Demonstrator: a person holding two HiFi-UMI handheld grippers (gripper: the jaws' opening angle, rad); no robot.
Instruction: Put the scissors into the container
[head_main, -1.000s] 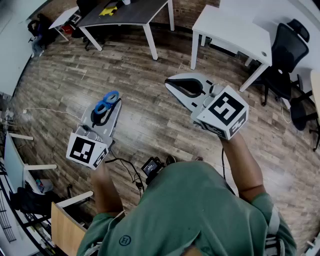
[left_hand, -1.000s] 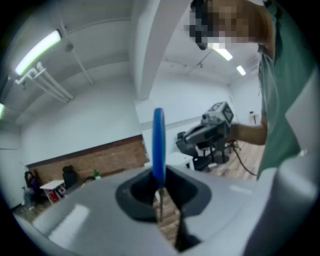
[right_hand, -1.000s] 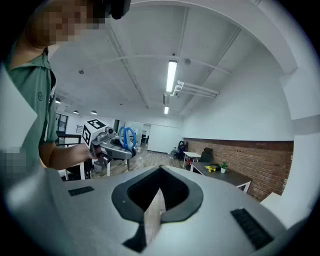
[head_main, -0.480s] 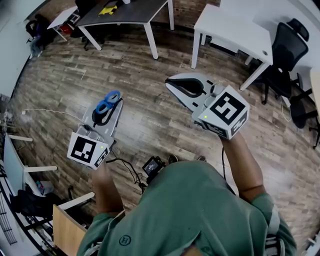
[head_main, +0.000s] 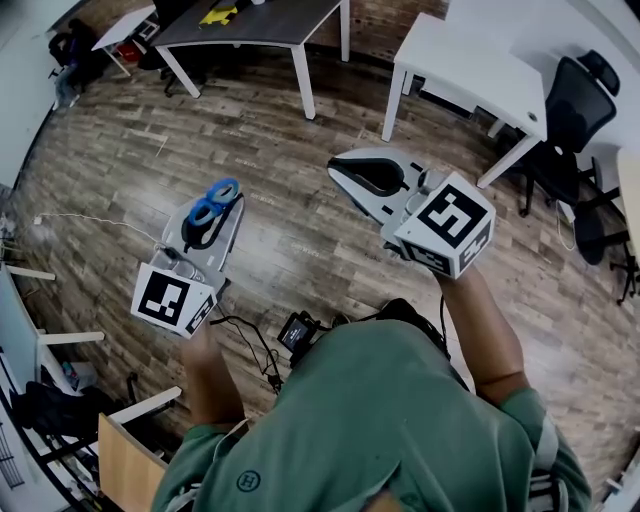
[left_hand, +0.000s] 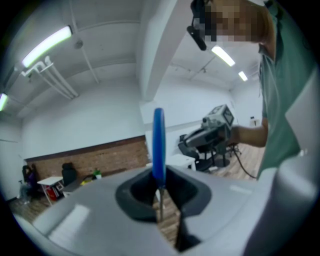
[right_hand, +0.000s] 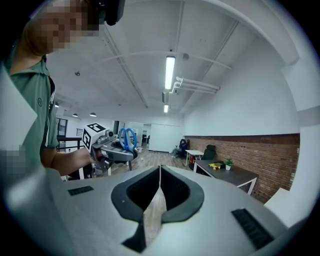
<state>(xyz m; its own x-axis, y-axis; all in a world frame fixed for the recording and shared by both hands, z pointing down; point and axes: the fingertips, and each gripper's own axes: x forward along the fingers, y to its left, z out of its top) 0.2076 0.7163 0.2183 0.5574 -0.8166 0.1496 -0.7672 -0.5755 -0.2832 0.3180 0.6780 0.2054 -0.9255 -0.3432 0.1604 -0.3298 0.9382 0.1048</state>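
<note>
Scissors (left_hand: 158, 145) unmoved between left jaws (seemingly)

Left tool (head_main: 226, 200): held out in front of the body, tip pointing away. Its jaws are closed tight on the blue scissors (left_hand: 158, 145), which stick up past the tip.
Right tool (head_main: 337, 168): held out too, beside the left tool but well apart from it. Its jaws are together with nothing in between.
Left arm (head_main: 205, 375): bare and reaching forward behind its tool.
Right arm (head_main: 487, 322): bare and reaching forward behind its tool.
Marker cubes (head_main: 172, 300): one at the back end of each tool, next to the hand.
</note>
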